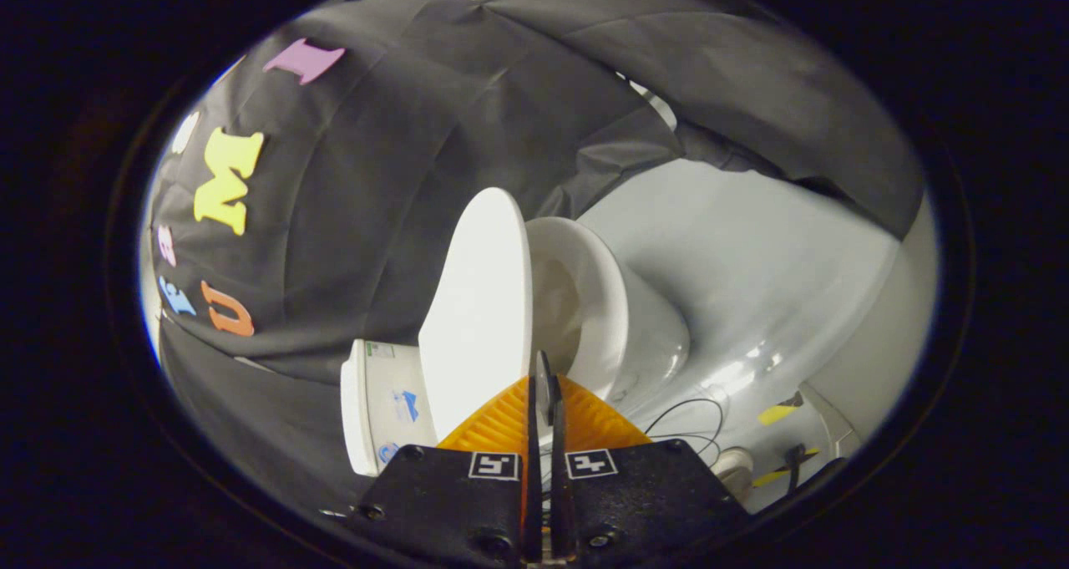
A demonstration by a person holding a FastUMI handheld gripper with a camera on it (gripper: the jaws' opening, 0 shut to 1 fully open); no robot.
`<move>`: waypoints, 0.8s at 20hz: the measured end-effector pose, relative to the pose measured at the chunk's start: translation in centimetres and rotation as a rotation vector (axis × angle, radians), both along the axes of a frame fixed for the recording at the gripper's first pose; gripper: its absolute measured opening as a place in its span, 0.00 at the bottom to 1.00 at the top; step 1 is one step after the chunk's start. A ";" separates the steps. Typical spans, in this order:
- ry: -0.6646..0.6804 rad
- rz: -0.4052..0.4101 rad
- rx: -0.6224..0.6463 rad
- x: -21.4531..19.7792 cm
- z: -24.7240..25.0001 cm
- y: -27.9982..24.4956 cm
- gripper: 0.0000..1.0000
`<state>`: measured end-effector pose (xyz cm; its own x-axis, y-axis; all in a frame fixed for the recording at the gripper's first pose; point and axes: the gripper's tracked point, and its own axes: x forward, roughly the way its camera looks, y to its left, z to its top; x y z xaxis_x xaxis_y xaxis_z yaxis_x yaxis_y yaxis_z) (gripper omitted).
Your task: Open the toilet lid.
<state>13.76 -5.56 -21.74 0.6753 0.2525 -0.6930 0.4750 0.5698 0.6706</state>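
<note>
A: From where does the gripper view look?

B: It rides on the gripper (543,385) and faces forward along its 2 fingers, rolled sideways, so the grey floor (752,268) stands to one side.

A: How near is it?

B: Close: the raised white oval toilet lid (480,302) stands just ahead of the fingertips, the black cloth wall (376,176) beyond.
</note>
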 end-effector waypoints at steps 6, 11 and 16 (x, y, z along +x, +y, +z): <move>-0.005 -0.009 0.010 0.3 1.6 0.3 0.08; -0.026 0.015 -0.030 0.7 3.9 0.8 0.08; -0.066 0.035 -0.070 1.1 6.6 2.2 0.08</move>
